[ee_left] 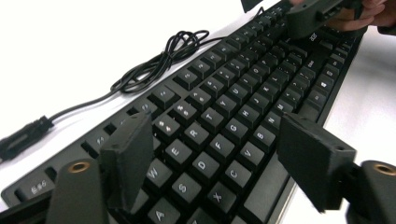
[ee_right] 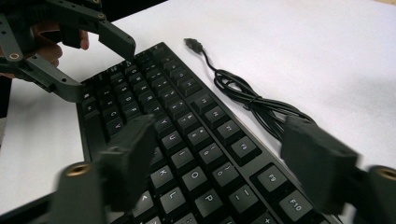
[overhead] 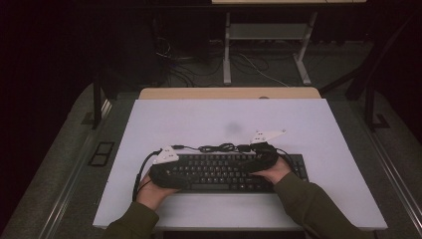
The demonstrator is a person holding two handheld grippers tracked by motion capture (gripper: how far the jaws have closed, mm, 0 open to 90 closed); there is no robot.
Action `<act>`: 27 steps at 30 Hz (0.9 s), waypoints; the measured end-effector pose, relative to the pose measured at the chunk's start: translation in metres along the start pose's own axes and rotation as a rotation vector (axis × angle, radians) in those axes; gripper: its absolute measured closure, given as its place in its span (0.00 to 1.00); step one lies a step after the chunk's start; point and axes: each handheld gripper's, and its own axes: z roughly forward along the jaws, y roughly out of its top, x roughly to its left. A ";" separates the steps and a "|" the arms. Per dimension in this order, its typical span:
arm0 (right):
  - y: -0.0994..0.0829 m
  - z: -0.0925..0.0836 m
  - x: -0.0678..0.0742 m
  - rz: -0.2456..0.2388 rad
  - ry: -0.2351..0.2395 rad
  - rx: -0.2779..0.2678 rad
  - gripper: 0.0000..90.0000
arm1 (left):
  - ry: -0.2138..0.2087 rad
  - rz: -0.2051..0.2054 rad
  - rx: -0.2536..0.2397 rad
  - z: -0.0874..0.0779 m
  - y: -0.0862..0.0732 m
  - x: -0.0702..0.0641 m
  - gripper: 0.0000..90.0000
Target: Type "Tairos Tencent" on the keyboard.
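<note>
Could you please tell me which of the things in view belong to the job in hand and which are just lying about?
In the job:
- flat black computer keyboard
- its bundled black cable with plug
- left claw, jaws open across the keys
- right claw, jaws open across the keys

Lying about:
- white tabletop
- white-legged desk frame behind
- loose floor cables

One black keyboard is lying on the one white bench. One black cable is trailing along its far side, ending in one plug. Two hand-held grippers are showing: the left hand-held gripper and the right hand-held gripper.
</note>
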 end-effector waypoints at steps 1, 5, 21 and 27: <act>0.000 0.000 0.000 -0.005 0.008 0.005 0.39 | 0.000 -0.001 0.000 -0.001 -0.001 0.000 0.27; 0.000 0.000 0.001 -0.005 0.017 0.019 0.55 | 0.004 -0.008 -0.009 -0.001 -0.001 0.001 0.24; -0.004 0.005 0.006 -0.063 0.040 0.100 0.96 | 0.010 -0.003 -0.011 0.001 -0.002 0.004 0.20; -0.006 0.007 0.006 -0.067 0.037 0.120 0.99 | 0.012 -0.002 -0.010 0.001 -0.002 0.004 0.20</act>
